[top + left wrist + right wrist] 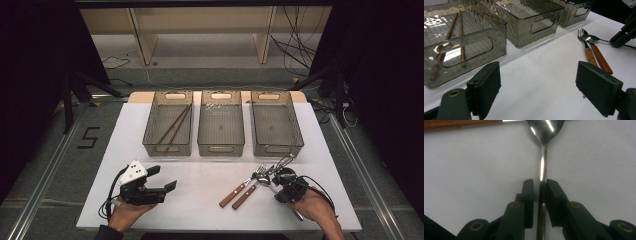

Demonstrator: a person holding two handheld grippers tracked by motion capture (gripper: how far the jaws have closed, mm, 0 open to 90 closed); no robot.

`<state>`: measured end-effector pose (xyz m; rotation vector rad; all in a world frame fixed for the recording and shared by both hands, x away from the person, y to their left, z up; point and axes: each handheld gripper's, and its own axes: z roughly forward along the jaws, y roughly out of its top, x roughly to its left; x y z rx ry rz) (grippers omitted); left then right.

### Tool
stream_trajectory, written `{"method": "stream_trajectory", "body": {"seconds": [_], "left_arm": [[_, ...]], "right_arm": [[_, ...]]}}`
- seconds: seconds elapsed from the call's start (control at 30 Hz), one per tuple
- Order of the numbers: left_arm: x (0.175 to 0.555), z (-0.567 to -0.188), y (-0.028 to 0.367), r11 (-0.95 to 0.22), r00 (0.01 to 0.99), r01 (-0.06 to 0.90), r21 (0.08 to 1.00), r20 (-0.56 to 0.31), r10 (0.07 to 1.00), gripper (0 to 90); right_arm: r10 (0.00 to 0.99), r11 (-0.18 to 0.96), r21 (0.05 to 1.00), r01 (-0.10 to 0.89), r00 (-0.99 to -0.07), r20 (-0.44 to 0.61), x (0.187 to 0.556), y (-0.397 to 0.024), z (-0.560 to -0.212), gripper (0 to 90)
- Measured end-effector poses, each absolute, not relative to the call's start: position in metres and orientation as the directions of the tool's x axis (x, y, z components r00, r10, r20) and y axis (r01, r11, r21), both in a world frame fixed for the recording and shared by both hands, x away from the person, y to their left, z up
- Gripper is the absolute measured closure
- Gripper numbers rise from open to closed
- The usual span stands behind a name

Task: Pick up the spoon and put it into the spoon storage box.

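Your right gripper has its jaws closed narrowly on the handle of a spoon, low on the white table beside two wooden-handled forks. Before lifting, confirm both pads bear squarely on the thin, polished steel handle, since it looks slippery. Your left gripper rests wide open, holding nothing, near three bins.

Grey floor, pale wooden shelf legs, dark curtains either side.
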<state>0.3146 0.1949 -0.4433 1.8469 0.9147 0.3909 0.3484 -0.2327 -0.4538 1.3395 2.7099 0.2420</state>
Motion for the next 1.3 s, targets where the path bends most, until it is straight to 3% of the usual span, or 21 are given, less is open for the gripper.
{"method": "stream_trajectory", "body": {"seconds": [0.33, 1.3], "left_arm": [[0.3144, -0.4433, 0.1948, -0.218, 0.663, 0.415, 0.884, -0.129, 0.738, 19.8], [0.3145, -0.4428, 0.1955, -0.217, 0.661, 0.413, 0.884, -0.127, 0.74, 19.9]], "right_arm": [[0.795, 0.599, 0.18, 0.78, -0.606, -0.019, 0.3495, -0.2305, -0.4534, 85.0], [0.779, 0.598, 0.273, 0.754, -0.627, 0.025, 0.3481, -0.2377, -0.4456, 85.4]]}}
